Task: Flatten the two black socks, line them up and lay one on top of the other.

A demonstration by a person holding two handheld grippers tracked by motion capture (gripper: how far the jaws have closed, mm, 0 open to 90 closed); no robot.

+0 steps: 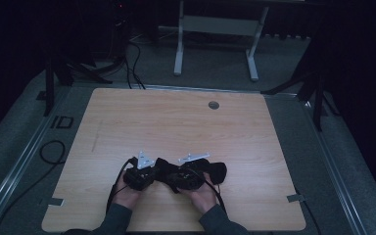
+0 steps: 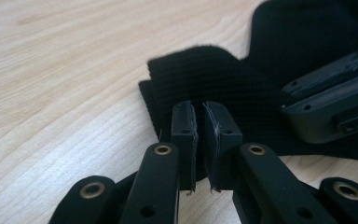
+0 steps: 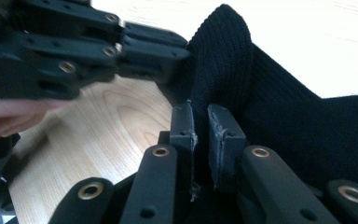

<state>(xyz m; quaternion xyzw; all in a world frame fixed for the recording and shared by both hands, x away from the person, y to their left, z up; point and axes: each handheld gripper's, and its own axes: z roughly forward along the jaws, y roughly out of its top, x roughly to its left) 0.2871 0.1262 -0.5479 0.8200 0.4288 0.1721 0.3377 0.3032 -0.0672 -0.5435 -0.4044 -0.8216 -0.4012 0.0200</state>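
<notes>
2 claws gripping 1 black knitted cloth near the front of the bench.

Nearest, the person's hands are holding the left claw and the right claw close together; in the left gripper view the left claw is pinching an edge of the black knitted cloth, jaws nearly together, while the right claw is clamping a raised fold of the same cloth. The cloth is lying between and just beyond them on the wooden bench, whose far edge is carrying a small round grommet.
</notes>
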